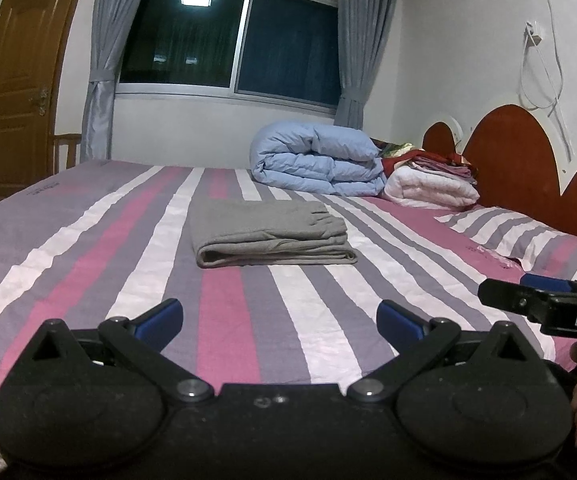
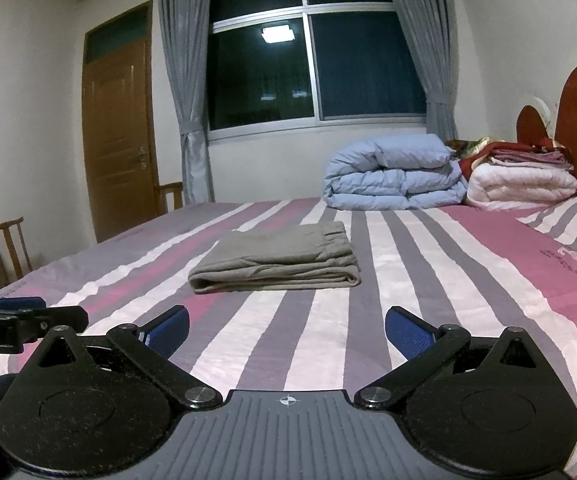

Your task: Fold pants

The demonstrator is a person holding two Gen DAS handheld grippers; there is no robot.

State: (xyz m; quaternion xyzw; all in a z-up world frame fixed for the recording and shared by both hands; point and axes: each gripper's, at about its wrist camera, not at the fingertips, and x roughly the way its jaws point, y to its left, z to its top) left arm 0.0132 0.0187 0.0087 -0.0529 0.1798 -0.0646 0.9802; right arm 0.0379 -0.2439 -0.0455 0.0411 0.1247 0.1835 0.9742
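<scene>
Grey pants (image 1: 269, 234) lie folded in a neat stack mid-bed on the striped sheet (image 1: 224, 320), likely finished; left gripper (image 1: 279, 316) and right gripper (image 2: 286, 330) hover near the front edge, jaws spread wide, holding nothing, well apart from the stack.

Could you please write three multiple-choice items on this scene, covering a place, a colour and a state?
1. Where do the pants lie?
A. on the striped bed
B. on the pillow
C. on a chair

2. What colour is the rolled duvet near the headboard?
A. red
B. light blue
C. green

3. How do the left gripper and right gripper stand?
A. both clamped on cloth
B. one open, one shut
C. both open, holding nothing

Answers: 1 A, they rest mid-bed; 2 B, its fabric is pale blue; 3 C, wide gaps show between fingers.
</scene>
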